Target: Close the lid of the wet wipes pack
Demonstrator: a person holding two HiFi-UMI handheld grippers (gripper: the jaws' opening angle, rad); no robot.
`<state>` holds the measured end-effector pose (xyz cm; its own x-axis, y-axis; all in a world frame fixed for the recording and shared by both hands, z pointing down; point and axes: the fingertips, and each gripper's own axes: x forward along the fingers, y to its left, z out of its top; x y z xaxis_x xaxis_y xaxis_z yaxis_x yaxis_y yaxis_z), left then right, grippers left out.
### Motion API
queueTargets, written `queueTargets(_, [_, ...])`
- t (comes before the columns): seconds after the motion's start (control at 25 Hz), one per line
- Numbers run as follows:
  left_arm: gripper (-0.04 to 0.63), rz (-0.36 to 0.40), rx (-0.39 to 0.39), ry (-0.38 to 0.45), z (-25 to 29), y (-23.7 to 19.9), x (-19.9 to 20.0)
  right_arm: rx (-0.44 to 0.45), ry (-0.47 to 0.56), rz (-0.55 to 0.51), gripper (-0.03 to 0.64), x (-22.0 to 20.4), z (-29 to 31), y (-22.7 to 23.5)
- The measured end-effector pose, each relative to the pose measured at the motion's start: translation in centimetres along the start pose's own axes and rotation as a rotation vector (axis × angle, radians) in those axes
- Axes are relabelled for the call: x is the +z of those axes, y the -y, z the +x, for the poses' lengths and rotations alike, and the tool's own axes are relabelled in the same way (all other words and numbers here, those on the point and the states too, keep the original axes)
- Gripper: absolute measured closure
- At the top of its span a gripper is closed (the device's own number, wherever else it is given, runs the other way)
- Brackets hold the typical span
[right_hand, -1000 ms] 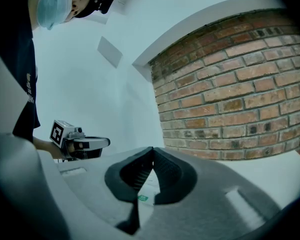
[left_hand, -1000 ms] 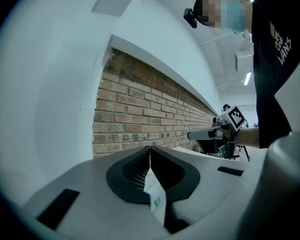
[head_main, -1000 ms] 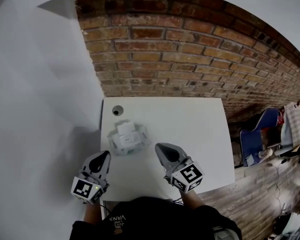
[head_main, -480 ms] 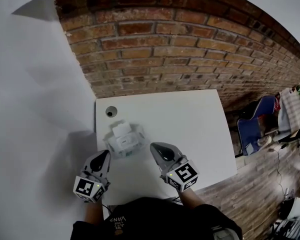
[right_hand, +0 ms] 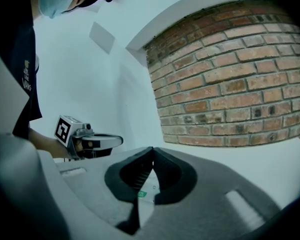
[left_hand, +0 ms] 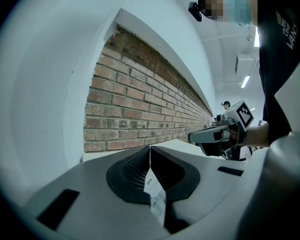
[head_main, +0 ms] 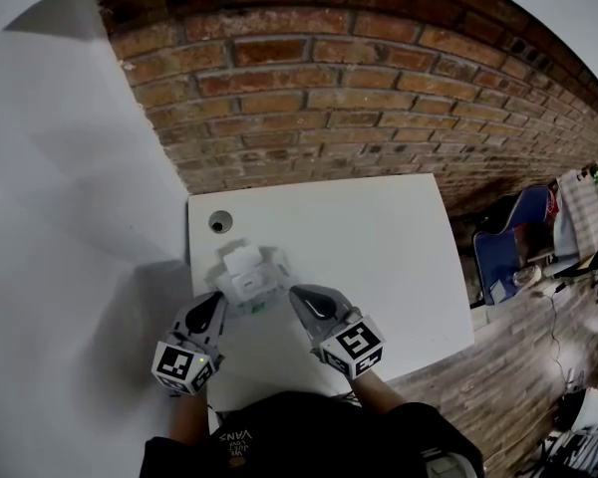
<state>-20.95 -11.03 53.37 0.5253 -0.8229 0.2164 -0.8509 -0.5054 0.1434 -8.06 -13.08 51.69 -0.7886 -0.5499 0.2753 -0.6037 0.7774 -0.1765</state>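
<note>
Brick wall [head_main: 329, 98] at the back, plain white wall to the left; white counter [head_main: 379, 257] set into that corner, with a round cable hole [head_main: 219, 223] near its far left edge.

Wet wipes pack [head_main: 251, 289] lies on the left half of the counter, just this side of the hole, between the two gripper tips and slightly beyond them; its lid [head_main: 242, 259] looks swung open toward the wall, a small white flap raised off the top face; hinge judged to be on the far side, not certain at this size.

Left gripper [head_main: 212, 307]: jaws together at the tip, nothing between them; in the left gripper view the pack's film and a sticker [left_hand: 147, 183] reading OPEN show only through the gap behind the tip.

Right gripper [head_main: 304, 297]: jaws likewise together and empty; near the pack's right side, not seen touching it.

Handling, judged: pack is light, a soft film pouch; likely to slide or crumple on the smooth counter if pushed from one side. Lid is a small stiff plastic flap on a springy hinge; probably needs pressing until it snaps.

No grasp needed. One closed tip steadies the pouch at a near or side edge; the other tips the flap over from behind and presses on its free edge, over the rigid frame and not the soft film.

Risks: pack skids away; lid springs back unlatched.
</note>
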Motion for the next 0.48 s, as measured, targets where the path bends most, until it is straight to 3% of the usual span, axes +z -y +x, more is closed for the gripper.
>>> queueTargets(0.36, [0.597, -0.007, 0.01, -0.034, 1.7, -2.8, -0.9, 0.045, -0.083, 0.003, 0.62, -2.7, 2.7, -0.7])
queueTargets(0.48, [0.597, -0.062, 0.022, -0.078, 2.4, -4.5, -1.9, 0.049, -0.102, 0.01, 0.62, -3.3, 3.1, -0.7])
